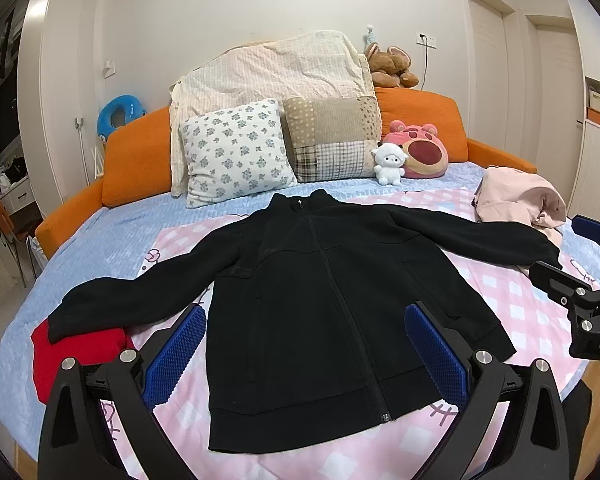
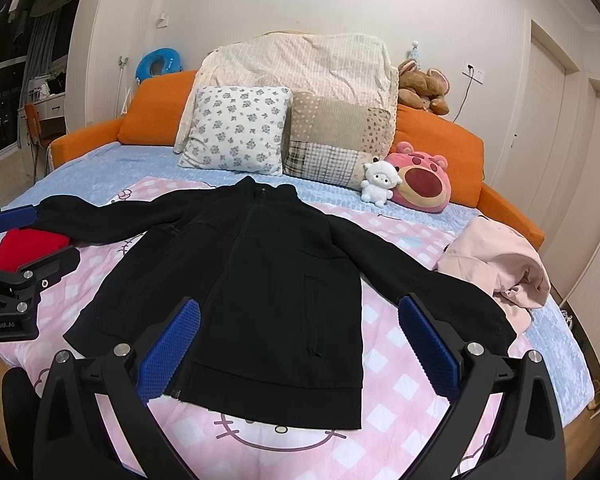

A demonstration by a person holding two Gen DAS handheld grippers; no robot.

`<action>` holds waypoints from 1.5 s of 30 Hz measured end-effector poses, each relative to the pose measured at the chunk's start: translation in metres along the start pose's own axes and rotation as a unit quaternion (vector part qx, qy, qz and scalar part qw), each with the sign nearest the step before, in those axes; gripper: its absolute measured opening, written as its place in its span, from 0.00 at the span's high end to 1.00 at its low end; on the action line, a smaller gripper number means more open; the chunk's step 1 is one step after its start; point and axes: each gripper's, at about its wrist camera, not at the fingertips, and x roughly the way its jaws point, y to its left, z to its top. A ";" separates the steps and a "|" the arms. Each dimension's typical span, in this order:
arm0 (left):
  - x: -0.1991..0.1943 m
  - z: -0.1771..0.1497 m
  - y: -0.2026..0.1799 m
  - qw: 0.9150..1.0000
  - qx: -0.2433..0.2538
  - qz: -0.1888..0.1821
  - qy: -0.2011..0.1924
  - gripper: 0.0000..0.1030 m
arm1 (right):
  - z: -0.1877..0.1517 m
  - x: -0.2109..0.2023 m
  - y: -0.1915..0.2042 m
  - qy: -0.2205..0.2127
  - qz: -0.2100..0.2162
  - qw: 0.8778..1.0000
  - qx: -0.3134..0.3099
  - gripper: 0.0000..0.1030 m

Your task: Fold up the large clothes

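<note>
A black zip jacket (image 1: 312, 312) lies flat, front up, on the pink checked blanket (image 1: 520, 312), both sleeves spread out to the sides. It also shows in the right wrist view (image 2: 260, 280). My left gripper (image 1: 306, 354) is open and empty, hovering above the jacket's hem, with blue pads (image 1: 176, 356) wide apart. My right gripper (image 2: 298, 350) is open and empty above the hem's right part. The right gripper shows at the right edge of the left wrist view (image 1: 572, 264); the left gripper shows at the left edge of the right wrist view (image 2: 24, 240).
A red garment (image 1: 80, 348) lies under the left sleeve end. A pink garment (image 1: 516, 200) is bunched by the right sleeve. Pillows (image 1: 236, 152), plush toys (image 1: 420, 154) and an orange headboard (image 1: 136, 160) stand at the bed's far end.
</note>
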 end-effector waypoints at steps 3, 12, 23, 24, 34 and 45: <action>0.000 0.000 0.000 1.000 0.000 0.000 0.000 0.02 | 0.000 -0.001 0.000 -0.001 0.000 1.000 -0.001 0.04; -0.001 -0.001 0.003 1.000 0.000 0.001 0.000 0.02 | 0.001 -0.002 0.003 -0.001 0.001 1.000 -0.004 0.04; -0.002 -0.003 0.008 1.000 -0.001 0.002 0.002 0.02 | 0.002 -0.001 0.003 -0.001 0.002 1.000 -0.005 0.04; -0.002 -0.003 0.008 1.000 -0.001 0.001 0.002 0.02 | 0.002 -0.001 0.002 -0.002 0.001 1.000 -0.004 0.04; 0.025 0.017 -0.007 1.000 0.025 -0.003 0.016 0.02 | -0.002 0.018 -0.032 0.007 -0.036 0.999 0.006 0.04; 0.085 0.040 -0.072 0.997 0.052 -0.025 0.046 0.02 | -0.029 0.072 -0.175 0.026 -0.075 0.993 0.091 0.05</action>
